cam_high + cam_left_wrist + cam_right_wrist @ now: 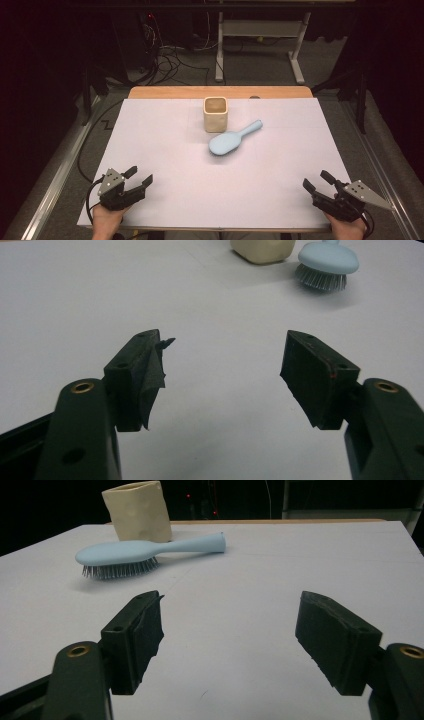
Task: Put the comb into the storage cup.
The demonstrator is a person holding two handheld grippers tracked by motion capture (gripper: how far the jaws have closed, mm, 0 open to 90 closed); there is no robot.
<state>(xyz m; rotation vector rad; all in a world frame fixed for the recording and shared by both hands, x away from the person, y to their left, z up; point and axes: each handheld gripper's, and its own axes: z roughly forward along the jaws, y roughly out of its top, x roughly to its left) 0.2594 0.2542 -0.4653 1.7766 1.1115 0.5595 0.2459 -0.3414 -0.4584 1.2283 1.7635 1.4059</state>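
Note:
A light blue hairbrush (231, 140) lies bristles down near the middle of the white table cover (165, 165), its handle pointing to the far right. Just behind it stands a cream square cup (215, 114), upright and empty-looking. My left gripper (139, 178) rests at the near left corner, open, nothing between its jaws. My right gripper (317, 182) rests at the near right corner, also open and empty. In the left gripper view the hairbrush (327, 265) and cup (262, 250) sit far ahead. The right gripper view shows the hairbrush (145, 552) and cup (138, 511) ahead to the left.
A wooden table edge (220, 92) shows beyond the white cover. Behind the table stand a white metal frame (260, 45) and loose cables (170, 60) on the floor. Metal rails (55, 175) run along both sides of the table.

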